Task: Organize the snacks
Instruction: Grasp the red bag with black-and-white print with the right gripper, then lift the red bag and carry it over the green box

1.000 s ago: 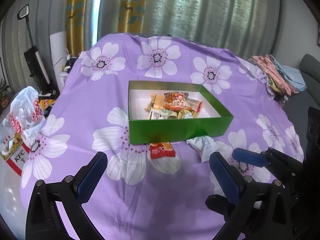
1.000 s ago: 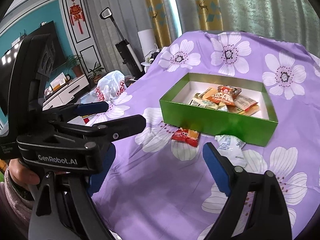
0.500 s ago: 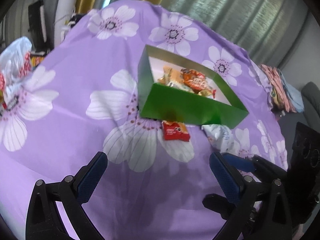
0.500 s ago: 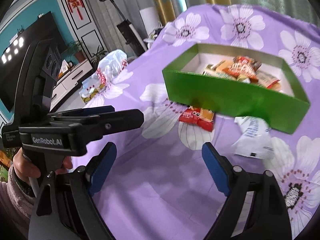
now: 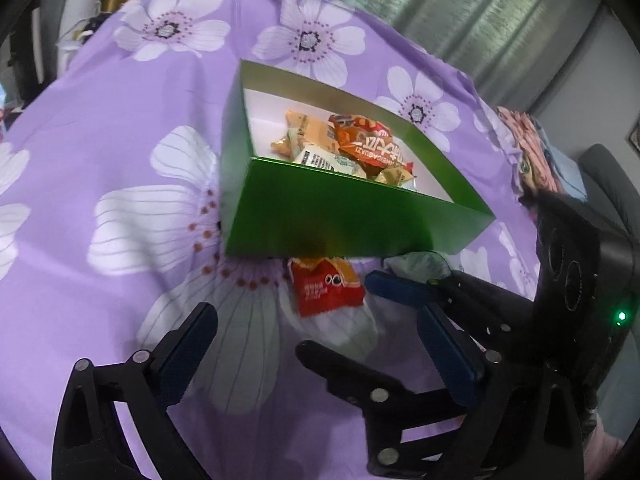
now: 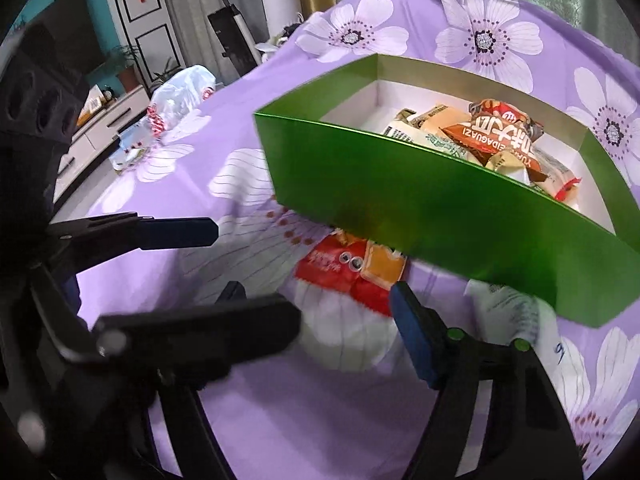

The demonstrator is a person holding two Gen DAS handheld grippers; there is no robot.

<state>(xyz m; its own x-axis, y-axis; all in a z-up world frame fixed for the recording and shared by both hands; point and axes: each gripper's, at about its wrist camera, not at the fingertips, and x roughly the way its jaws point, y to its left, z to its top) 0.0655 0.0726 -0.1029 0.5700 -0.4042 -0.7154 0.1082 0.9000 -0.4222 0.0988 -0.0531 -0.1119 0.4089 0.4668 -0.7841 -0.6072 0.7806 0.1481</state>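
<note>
A red and orange snack packet (image 5: 324,288) (image 6: 344,268) lies on the purple flowered cloth (image 5: 100,140) against the near wall of the green box (image 5: 340,216) (image 6: 420,208). A white-green packet (image 5: 416,264) (image 6: 508,312) lies to its right. Several snacks (image 5: 360,148) (image 6: 492,132) fill the box. My right gripper (image 6: 320,312) (image 5: 334,316) hovers just short of the red packet, its jaws closing and nothing pressed between them. My left gripper (image 5: 316,344) (image 6: 256,276) is wide, closing slightly, behind the right one, whose lower finger crosses its gap.
A white plastic bag (image 6: 180,92) and an upright vacuum (image 6: 232,36) stand off the table's left side. A pile of clothes (image 5: 536,148) and a grey sofa (image 5: 608,184) are to the right. Curtains hang behind the table.
Both grippers have dropped and moved in toward the red packet, so the box looms larger. The right jaws have narrowed. The two grippers now overlap in front of the packet.
</note>
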